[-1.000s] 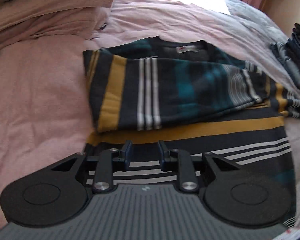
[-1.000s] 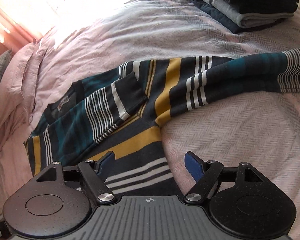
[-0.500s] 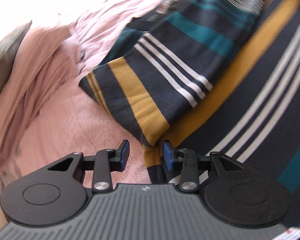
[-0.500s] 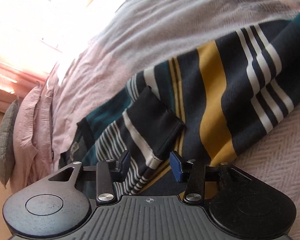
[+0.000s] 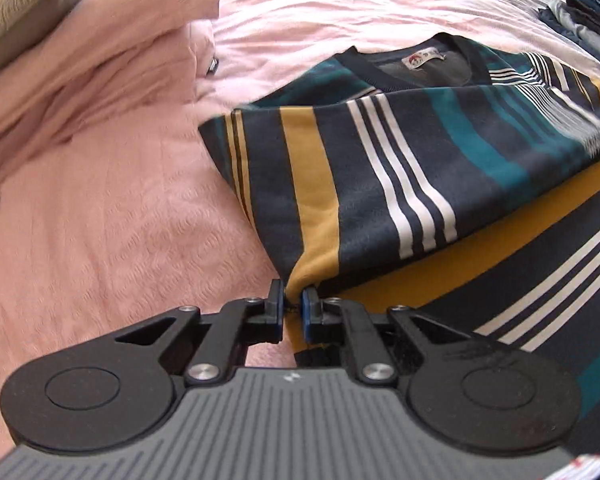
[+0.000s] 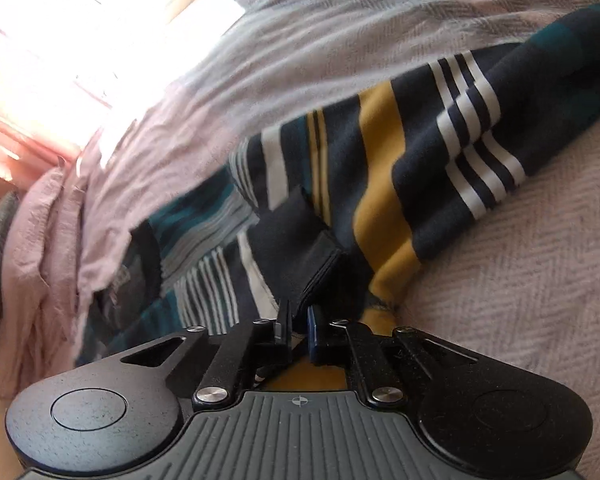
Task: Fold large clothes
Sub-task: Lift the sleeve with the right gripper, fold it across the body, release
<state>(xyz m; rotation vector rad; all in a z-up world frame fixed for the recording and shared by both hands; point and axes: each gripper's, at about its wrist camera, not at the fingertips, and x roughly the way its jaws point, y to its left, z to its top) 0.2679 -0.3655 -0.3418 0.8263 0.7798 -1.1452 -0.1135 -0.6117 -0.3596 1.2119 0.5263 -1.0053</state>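
The left gripper point(image 5: 294, 302) has gone from hovering half-open over the lower body of the striped sweater point(image 5: 400, 184) a second ago to clamping the near corner of the folded-in sleeve, its jaws now pinched on the mustard band at the fold's edge. The right gripper point(image 6: 299, 326), which stood wide open above the hem then, has likewise closed in and now nips the dark cuff point(image 6: 296, 236) of that same sleeve where it lies across the chest. With both ends of the sleeve held, I judge the next fold is about to begin, probably a lift or a tidy-up of this sleeve before the other sleeve point(image 6: 480, 128), lying spread to the right, is brought in. The sweater lies flat on a pink textured bedspread point(image 5: 120, 240), collar and label at the far side. Rumpled pink bedding and a grey pillow point(image 5: 40, 4) sit far left, a stack of folded dark clothes point(image 5: 592, 4) far right, and bright window light washes out the far end of the room
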